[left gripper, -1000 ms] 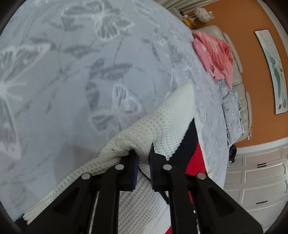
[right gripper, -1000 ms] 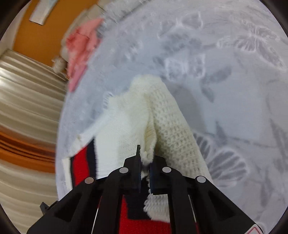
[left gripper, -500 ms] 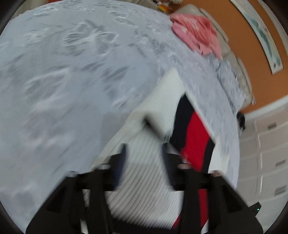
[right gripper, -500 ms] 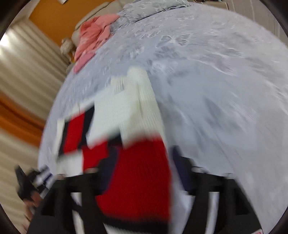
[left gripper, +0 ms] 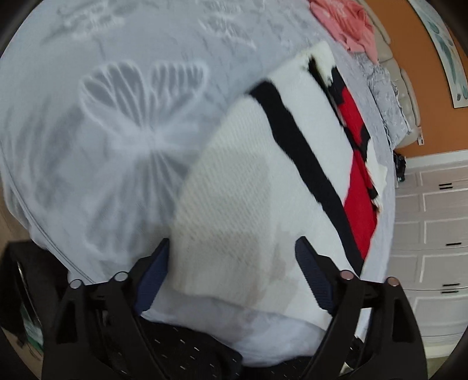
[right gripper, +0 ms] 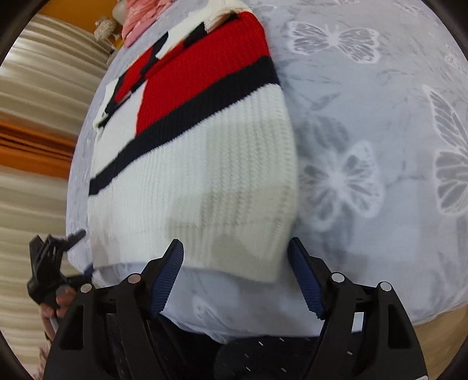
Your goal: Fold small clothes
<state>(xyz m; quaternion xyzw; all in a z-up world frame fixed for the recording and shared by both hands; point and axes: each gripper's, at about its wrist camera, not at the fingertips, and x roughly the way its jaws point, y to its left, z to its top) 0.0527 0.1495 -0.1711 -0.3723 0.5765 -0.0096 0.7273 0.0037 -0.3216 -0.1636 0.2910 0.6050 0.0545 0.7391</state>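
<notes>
A small knit sweater [left gripper: 248, 181], white with a navy stripe and red panels, lies flat on the butterfly-print bedspread [left gripper: 117, 117]. Its white hem end is nearest me. It also shows in the right wrist view [right gripper: 204, 163]. My left gripper [left gripper: 232, 257] is open and empty, its fingers spread just short of the hem. My right gripper [right gripper: 235, 257] is open and empty too, fingers on either side of the hem's near edge, not touching it.
A pink garment [left gripper: 348, 23] lies at the far end of the bed and shows in the right wrist view [right gripper: 137, 20]. White drawers [left gripper: 433, 233] and an orange wall stand to the right. The other gripper [right gripper: 49, 263] shows at the bed's near edge.
Both grippers have let go of the white knit fabric and opened. They have drawn back toward the near edge of the bed, and the sweater now lies flat.
</notes>
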